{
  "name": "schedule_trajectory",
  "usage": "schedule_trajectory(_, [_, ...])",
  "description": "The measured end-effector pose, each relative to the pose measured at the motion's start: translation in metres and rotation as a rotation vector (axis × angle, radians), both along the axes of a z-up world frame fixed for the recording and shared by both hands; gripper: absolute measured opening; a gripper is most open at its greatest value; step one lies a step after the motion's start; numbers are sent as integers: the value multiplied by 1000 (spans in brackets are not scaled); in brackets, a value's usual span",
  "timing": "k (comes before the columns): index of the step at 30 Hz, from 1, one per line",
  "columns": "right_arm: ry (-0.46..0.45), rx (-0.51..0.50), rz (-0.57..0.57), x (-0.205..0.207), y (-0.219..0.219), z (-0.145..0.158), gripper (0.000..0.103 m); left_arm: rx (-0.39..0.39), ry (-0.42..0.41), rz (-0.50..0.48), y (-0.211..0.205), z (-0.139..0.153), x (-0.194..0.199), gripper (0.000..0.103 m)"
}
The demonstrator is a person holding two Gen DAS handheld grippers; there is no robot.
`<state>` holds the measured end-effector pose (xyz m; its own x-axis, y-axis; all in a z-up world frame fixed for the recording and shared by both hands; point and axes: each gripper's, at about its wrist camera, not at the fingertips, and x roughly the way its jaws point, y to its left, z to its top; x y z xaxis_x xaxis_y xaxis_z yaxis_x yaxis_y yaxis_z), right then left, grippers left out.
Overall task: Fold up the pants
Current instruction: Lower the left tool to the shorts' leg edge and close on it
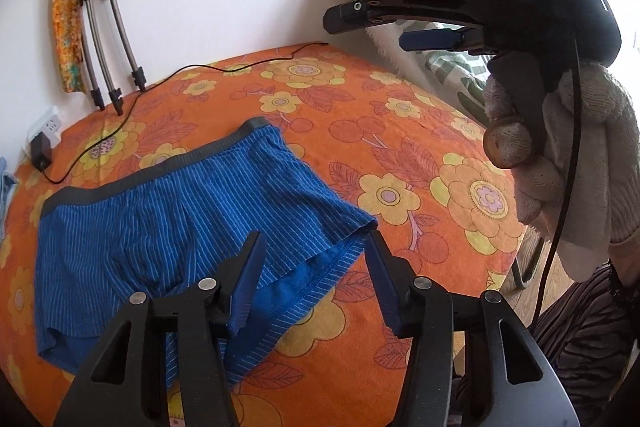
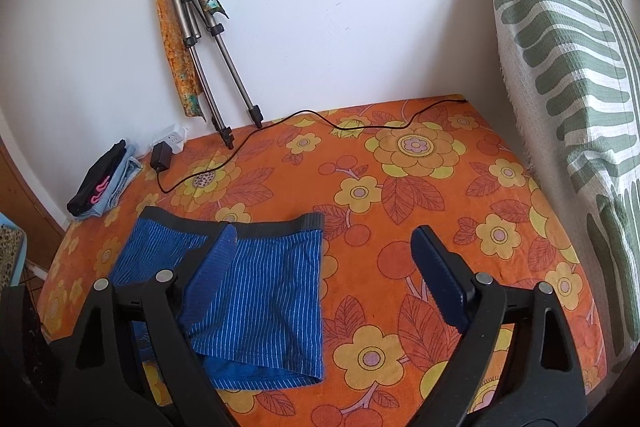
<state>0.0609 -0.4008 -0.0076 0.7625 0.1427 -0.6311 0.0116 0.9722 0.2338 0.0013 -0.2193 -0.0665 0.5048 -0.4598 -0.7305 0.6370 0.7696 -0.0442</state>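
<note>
Blue striped shorts (image 1: 172, 223) with a grey waistband lie flat on the orange flowered bedspread (image 1: 400, 155). My left gripper (image 1: 314, 247) is open, just above the shorts' right leg hem, holding nothing. In the left wrist view the right gripper (image 1: 400, 27) shows at the upper right, held high in a gloved hand (image 1: 560, 155), away from the shorts. In the right wrist view the shorts (image 2: 260, 291) lie to the lower left. My right gripper (image 2: 324, 239) is open and empty above the bedspread (image 2: 440, 179), its left finger over the shorts.
A folded tripod (image 2: 208, 47) with a patterned scarf leans on the white wall. A black cable (image 2: 320, 119) runs from a charger (image 2: 160, 157) and socket across the bed. Folded clothes (image 2: 104, 187) lie at the far left. A green striped pillow (image 2: 560, 67) stands at the right.
</note>
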Motion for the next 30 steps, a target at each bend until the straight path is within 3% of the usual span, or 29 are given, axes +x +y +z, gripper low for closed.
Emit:
schedule_trajectory(6, [144, 167, 80, 45, -31, -40, 75, 40, 15, -62, -34, -16, 0, 31])
schedule_trajectory(8, [175, 182, 85, 56, -39, -52, 67, 64, 12, -79, -45, -23, -1, 31])
schedule_trajectory(12, [218, 235, 109, 73, -53, -70, 65, 103, 20, -93, -63, -36, 2, 31])
schedule_trajectory(17, [257, 309, 129, 90, -65, -84, 54, 161, -13, -97, -80, -42, 2, 31])
schedule_trajectory(29, [330, 313, 196, 115, -44, -115, 51, 208, 4, -66, -89, -59, 14, 30])
schedule_trajectory(30, [334, 309, 201, 118, -41, -117, 51, 200, 17, -63, -89, -60, 16, 22])
